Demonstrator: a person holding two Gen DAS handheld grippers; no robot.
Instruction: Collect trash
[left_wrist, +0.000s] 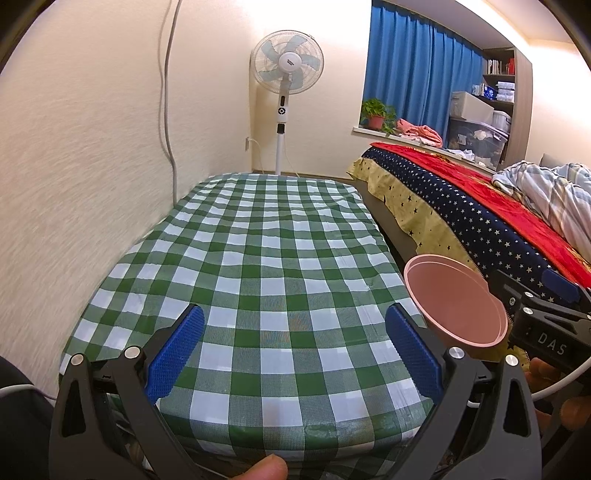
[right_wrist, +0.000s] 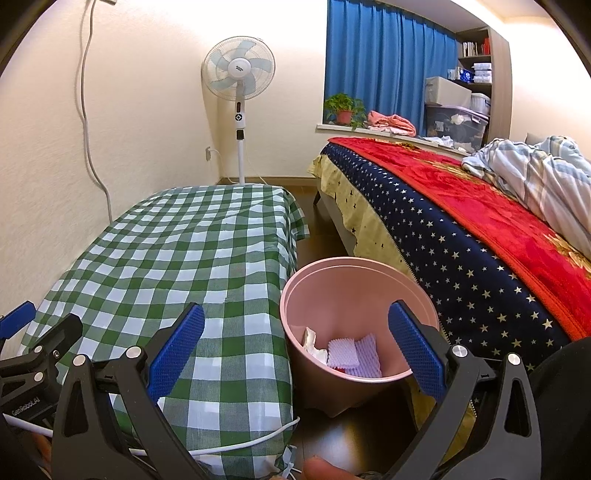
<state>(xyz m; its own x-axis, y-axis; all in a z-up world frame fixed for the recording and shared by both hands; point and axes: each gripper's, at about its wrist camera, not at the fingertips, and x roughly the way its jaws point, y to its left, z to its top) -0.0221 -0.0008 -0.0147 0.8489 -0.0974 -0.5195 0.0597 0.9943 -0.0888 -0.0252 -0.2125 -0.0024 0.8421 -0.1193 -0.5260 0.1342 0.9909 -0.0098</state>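
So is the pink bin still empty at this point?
No, the pink bin already holds crumpled white paper and lilac foam pieces at its bottom.

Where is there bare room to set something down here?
The whole checked tablecloth is free, bordered by the wall at left and the pink bin at right. The gap between table and bed is crowded: the bin fills it.
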